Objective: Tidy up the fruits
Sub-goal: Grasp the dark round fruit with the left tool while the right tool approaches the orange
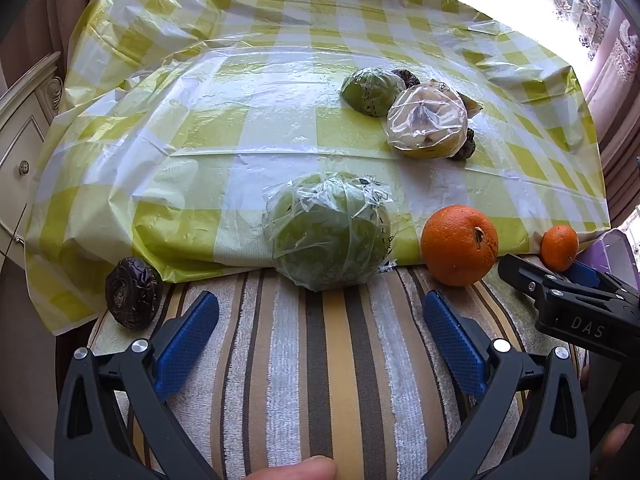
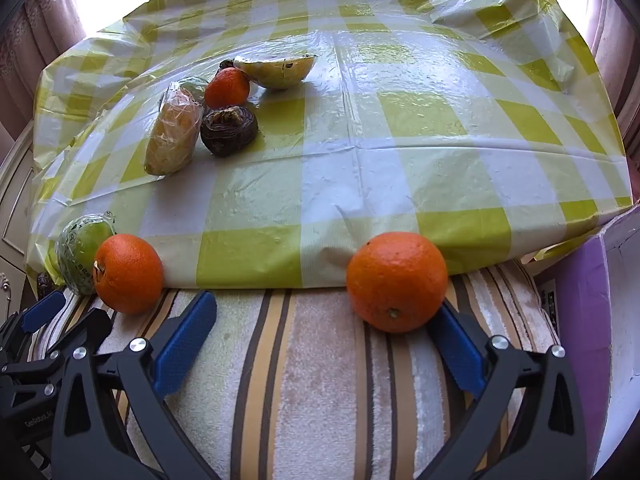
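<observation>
My left gripper [image 1: 320, 316] is open and empty over a striped towel [image 1: 304, 360], just short of a plastic-wrapped green fruit [image 1: 330, 232]. An orange [image 1: 459, 245] lies to its right, a dark wrinkled fruit [image 1: 133, 292] to its left. My right gripper [image 2: 324, 320] is open and empty; another orange [image 2: 396, 281] sits beside its right finger. The first orange [image 2: 128, 273] and the wrapped green fruit [image 2: 82, 252] show at left. Farther back lie a wrapped yellow fruit [image 2: 173, 136], a dark fruit [image 2: 229, 130], a small orange [image 2: 227, 87] and a pale bowl-like half [image 2: 276, 69].
A yellow-checked plastic cloth [image 1: 248, 128] covers the table beyond the towel. A purple box [image 2: 580, 320] stands at the right. A white cabinet [image 1: 24, 128] is at the left. A second wrapped green fruit [image 1: 370, 90] lies at the back.
</observation>
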Demonstrator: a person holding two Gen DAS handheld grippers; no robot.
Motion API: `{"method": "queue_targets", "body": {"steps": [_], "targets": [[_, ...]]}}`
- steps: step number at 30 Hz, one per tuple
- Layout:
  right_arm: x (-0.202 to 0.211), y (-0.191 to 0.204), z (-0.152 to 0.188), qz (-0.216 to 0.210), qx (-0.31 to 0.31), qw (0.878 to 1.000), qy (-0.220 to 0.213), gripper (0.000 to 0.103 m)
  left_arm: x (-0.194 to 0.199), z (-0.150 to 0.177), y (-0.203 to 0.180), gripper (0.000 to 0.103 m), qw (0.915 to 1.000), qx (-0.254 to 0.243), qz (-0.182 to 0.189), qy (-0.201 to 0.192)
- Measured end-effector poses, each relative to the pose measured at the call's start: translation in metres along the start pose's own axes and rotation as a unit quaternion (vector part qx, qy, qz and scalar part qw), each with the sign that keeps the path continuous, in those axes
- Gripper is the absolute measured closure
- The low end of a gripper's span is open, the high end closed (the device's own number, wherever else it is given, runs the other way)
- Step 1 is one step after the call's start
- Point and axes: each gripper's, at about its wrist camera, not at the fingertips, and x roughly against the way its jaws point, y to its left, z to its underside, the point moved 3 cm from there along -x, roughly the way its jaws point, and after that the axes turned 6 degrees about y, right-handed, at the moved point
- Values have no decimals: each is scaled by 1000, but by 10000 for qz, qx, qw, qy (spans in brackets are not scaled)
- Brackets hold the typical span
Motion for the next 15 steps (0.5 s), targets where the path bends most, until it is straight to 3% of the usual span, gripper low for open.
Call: {"method": "queue_targets", "body": {"steps": [15], "targets": [[1, 0, 0, -11, -6, 10000, -10, 1, 10, 6, -3, 4, 10000, -76, 43, -36]]}}
